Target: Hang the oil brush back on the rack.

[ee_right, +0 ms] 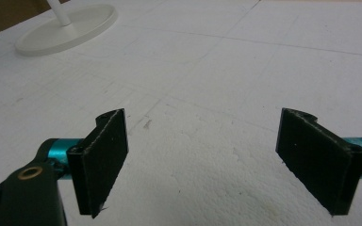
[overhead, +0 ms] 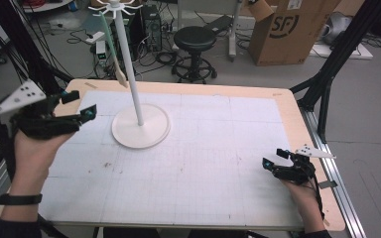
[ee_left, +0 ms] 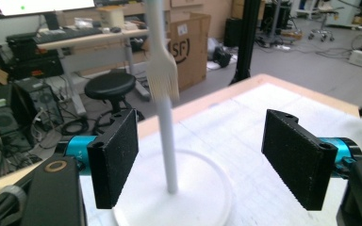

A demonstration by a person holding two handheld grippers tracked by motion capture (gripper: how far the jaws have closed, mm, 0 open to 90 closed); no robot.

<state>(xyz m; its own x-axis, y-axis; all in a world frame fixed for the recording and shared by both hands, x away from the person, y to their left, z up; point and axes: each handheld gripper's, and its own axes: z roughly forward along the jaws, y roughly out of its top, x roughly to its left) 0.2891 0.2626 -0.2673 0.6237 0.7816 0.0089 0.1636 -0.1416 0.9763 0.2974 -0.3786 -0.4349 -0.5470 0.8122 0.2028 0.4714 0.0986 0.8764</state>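
We start at the near edge. The right hand-held gripper (overhead: pixel 278 159) rests low at the near right of the bench (overhead: pixel 287 106), jaws spread with nothing between them; in the right gripper view the pads (ee_right: pixel 104 160) frame only bare white mat (ee_right: pixel 207 94). The bench edge lies close to its right, so room on that side is tight.

Farther in at the left, the left hand-held gripper (overhead: pixel 82 106) is held above the bench's left edge, pointing toward the white rack stand (overhead: pixel 140 126). Its jaws stand wide apart and empty; the left gripper view shows both pads (ee_left: pixel 115 155) clear of everything, with the stand's pole (ee_left: pixel 167 141) between them but farther off.

The thing in hand is the pale slotted spatula (overhead: pixel 113 49), which hangs from a hook at the head of the rack (overhead: pixel 115 7), just left of the pole, its toothed end (ee_left: pixel 162 80) dangling free above the round base.

Our judgement: the hanging step looks done, with the spatula on its hook and the left jaws off it. The next move calls for drawing the left gripper back toward the near left without brushing the spatula or pole.

Open room: the mat's middle and far right are bare. Beyond the far edge stand a black stool (overhead: pixel 194 39) and a cardboard box (overhead: pixel 290 29), well apart.
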